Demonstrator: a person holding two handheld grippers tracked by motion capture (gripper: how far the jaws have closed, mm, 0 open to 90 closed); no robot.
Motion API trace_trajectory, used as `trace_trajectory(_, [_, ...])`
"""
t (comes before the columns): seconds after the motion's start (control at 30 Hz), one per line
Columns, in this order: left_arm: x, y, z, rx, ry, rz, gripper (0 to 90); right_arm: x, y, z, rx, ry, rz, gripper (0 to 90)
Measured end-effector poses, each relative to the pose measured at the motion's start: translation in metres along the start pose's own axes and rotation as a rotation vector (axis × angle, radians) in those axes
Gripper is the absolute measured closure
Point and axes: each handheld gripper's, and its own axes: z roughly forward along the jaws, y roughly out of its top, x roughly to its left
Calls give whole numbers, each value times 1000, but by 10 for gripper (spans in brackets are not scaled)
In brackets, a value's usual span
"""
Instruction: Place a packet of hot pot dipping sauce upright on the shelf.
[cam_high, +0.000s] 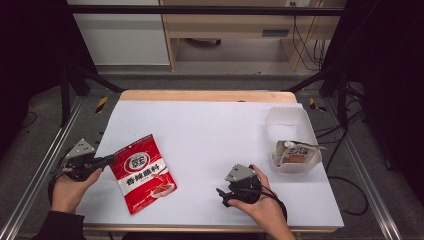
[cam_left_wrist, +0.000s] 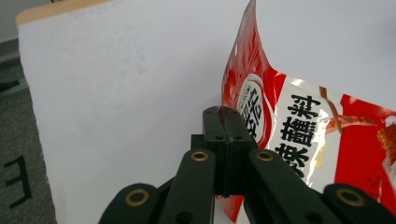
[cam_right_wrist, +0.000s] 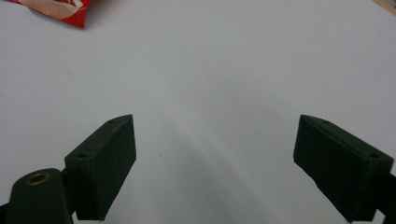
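Currently, the left hand-held gripper (cam_high: 111, 159) is clenched on the upper left edge of the red seasoning packet (cam_high: 144, 172). In the left gripper view the two black jaws meet with the thin edge of the packet (cam_left_wrist: 299, 126) pinched between the pads, and that edge curls upward off the white surface. The packet carries a round white logo and black Chinese characters on a white band, with a food picture toward its lower end. In the high view it lies on the left half of the worktop (cam_high: 210, 130), tilted, with its gripped corner nearest the left hand (cam_high: 70, 187) and its far end resting on the white sheet.

The right hand-held gripper (cam_high: 222, 194) is released: in the right gripper view its jaws stand wide apart with bare white worktop (cam_right_wrist: 201, 70) between them. It sits low over the near right part of the worktop, well apart from the packet, a corner of which (cam_right_wrist: 51, 8) appears at the top left of that view.

A translucent white plastic container (cam_high: 290, 137) stands near the right edge of the worktop. A second packet (cam_high: 296, 152) with a light wrapper lies in its near end.
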Motion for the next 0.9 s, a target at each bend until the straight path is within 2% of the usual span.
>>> trace_trajectory(0.2, [-7,25,3,-25,-20,41,900,-5,11,1,10,-1,-24,138])
trace_trajectory(0.37, [-16,48,3,-37,-42,97,900,-13,27,2,18,6,-45,160])
trace_trajectory(0.43, [-20,56,4,-26,-47,125,900,-16,35,1,32,7,-57,161])
trace_trajectory(0.5, [-25,63,4,-35,-54,136,900,-19,41,1,34,10,-58,183])
trace_trajectory(0.63, [-35,78,3,-49,-64,172,900,-24,59,-2,55,31,-78,189])
trace_trajectory(0.7, [-40,84,2,-51,-69,189,900,-27,76,-7,62,45,-112,202])
trace_trajectory(0.8, [-48,92,0,-67,-82,209,900,-29,86,-10,57,63,-118,216])
trace_trajectory(0.9, [-56,99,-1,-70,-92,243,900,-32,103,-14,58,68,-149,219])
